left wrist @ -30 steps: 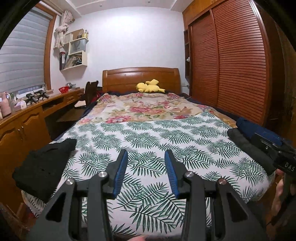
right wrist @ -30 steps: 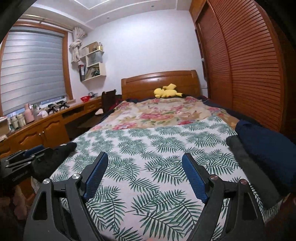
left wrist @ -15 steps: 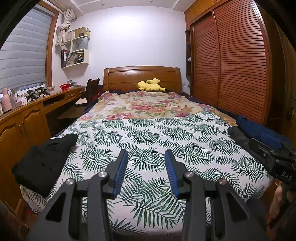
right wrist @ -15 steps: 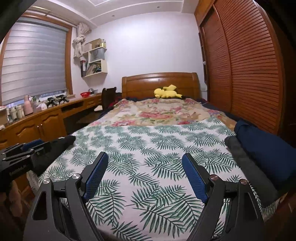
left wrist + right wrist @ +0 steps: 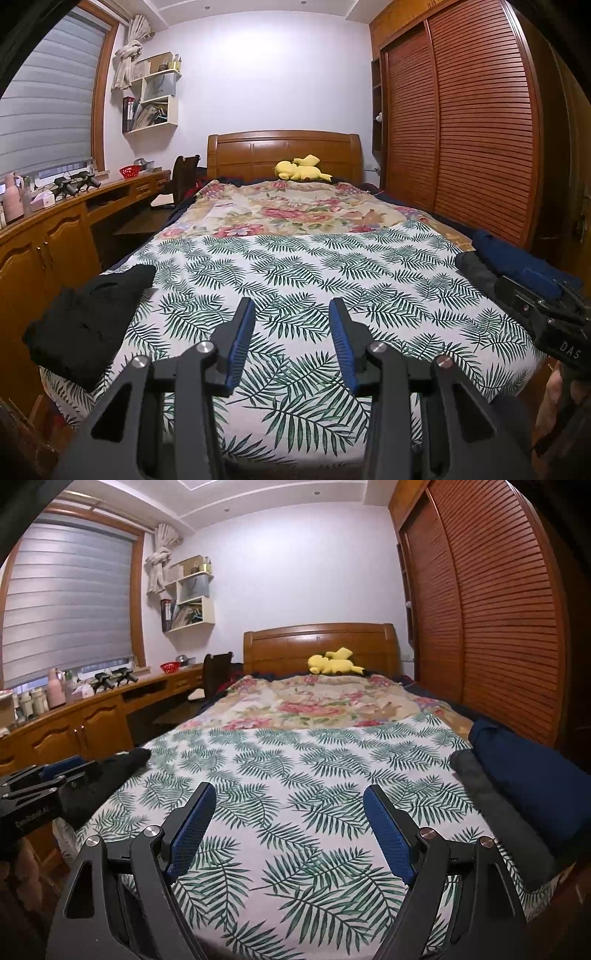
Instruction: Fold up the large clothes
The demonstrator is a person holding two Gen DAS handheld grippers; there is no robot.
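Black folded garment lies left of both spread, empty jaws; navy clothes lie right.

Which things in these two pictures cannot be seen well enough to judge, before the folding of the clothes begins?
- Black garment: in the right wrist view the left gripper covers most of it.
- Navy garment and grey garment: cut off by the right edge; in the left wrist view the right gripper overlaps them.
- Whether these clothes are already folded: cannot tell.
- Wall shelf contents: too small.
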